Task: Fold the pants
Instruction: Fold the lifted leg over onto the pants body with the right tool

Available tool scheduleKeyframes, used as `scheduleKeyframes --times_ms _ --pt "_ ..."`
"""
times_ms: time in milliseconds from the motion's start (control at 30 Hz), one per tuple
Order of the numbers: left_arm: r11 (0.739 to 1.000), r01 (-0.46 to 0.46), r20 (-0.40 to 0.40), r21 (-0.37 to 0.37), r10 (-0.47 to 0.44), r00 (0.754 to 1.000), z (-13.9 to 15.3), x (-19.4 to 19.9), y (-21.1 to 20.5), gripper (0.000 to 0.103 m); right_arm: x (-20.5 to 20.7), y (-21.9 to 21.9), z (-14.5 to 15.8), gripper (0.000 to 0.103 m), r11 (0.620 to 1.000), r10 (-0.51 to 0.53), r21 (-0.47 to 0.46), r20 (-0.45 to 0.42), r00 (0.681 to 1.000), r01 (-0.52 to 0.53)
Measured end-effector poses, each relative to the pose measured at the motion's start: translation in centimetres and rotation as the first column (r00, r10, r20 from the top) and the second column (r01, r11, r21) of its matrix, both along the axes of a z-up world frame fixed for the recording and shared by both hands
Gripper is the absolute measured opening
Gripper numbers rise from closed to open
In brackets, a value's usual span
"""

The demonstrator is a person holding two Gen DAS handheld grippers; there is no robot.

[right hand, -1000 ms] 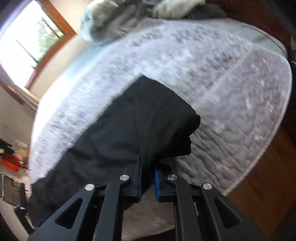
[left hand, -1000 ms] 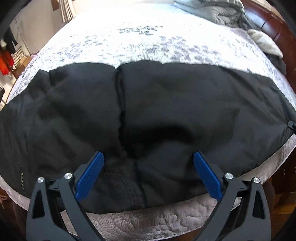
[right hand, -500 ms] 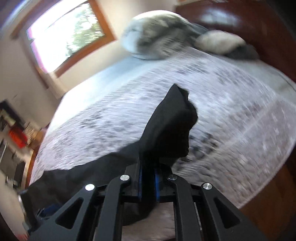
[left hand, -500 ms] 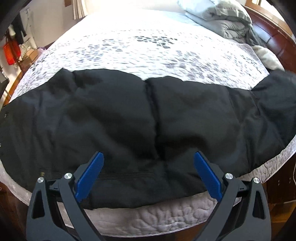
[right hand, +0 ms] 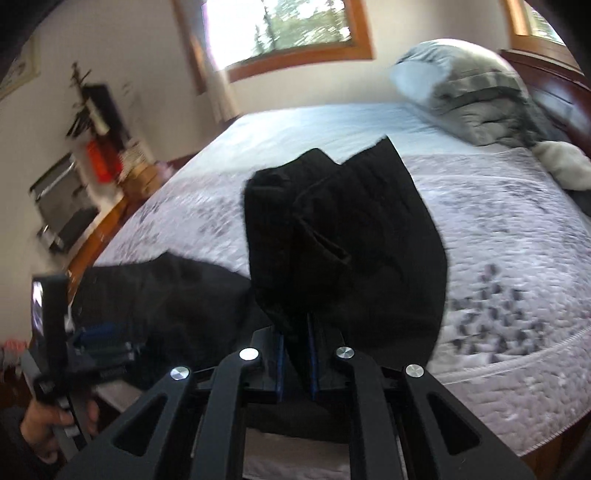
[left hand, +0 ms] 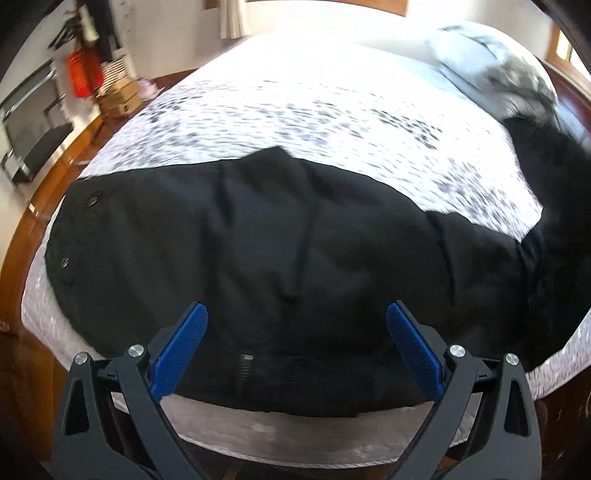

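Sunlit windows with wooden frames (right hand: 291, 33) sit behind a wide bed (left hand: 332, 107) covered by a quilted pale spread with a stippled grey print. At the bed's far left side a blurred red item (left hand: 83, 74) and stacked cardboard boxes (left hand: 118, 98) stand on the wooden floor. Black pants (left hand: 295, 258) of a matte, softly creased fabric lie spread across the bed's near edge; the waist end, with two small round snaps (left hand: 64, 263), points toward the near left corner, and a short zipper (left hand: 243, 365) shows at the near hem. A long seam ridge runs through the middle of the cloth.

The left tongs (left hand: 297, 347) hover just above the pants at the near edge, their ribbed blue pads (left hand: 181, 349) spread wide apart with nothing between them. In the right wrist view the same tool (right hand: 55, 332) appears at the left, gripped from below by a hand (right hand: 48, 424).

Farther right, the leg end of the pants (right hand: 351, 240) is lifted clear of the spread and hangs in a bunched, folded mass. The right tongs (right hand: 295, 363) are pinched closed on this fabric, the cloth filling the narrow gap between the pads. At the bed's far right corner rests a rumpled grey comforter (right hand: 469, 96), with a white fuzzy bundle (right hand: 565, 164) beside it near the dark wooden headboard (right hand: 554, 77).
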State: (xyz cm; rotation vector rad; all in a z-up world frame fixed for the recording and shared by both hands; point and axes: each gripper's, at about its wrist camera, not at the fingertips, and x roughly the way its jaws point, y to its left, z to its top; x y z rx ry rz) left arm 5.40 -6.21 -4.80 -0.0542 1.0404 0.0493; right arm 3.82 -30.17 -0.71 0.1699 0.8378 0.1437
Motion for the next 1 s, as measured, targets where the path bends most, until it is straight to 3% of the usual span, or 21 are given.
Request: scheduleKeyframes --times_ms 267,633,833,900,933,1000 --pt "0.999 -0.045 0.004 -0.024 0.045 0.999 0.4 0.3 2.6 0.097 0.4 7.4 -4.9 0.010 0.985 0.131 -0.092 -0.123 0.984 -0.142" --pt "0.998 -0.029 -0.051 -0.060 0.026 0.998 -0.9 0.4 2.3 0.098 0.2 9.6 -8.9 0.013 0.962 0.187 -0.154 -0.242 0.952 -0.227" --pt "0.996 -0.047 -0.053 -0.078 0.043 0.998 -1.2 0.4 2.8 0.097 -0.7 10.0 -9.8 0.013 0.951 0.216 -0.164 -0.260 0.941 -0.263" --pt "0.996 -0.049 -0.056 -0.080 0.044 0.997 -1.3 0.3 2.9 0.097 -0.6 9.8 -9.9 0.022 0.956 0.222 -0.131 -0.267 0.938 -0.264" --pt "0.996 -0.048 -0.057 -0.080 0.044 0.997 -1.3 0.3 2.9 0.097 -0.5 9.8 -9.9 0.036 0.956 0.239 -0.103 -0.274 0.932 -0.275" --pt "0.996 -0.046 -0.057 -0.077 0.042 0.998 -1.3 0.2 3.0 0.097 -0.7 9.9 -9.5 0.050 0.956 0.269 -0.043 -0.271 0.924 -0.291"
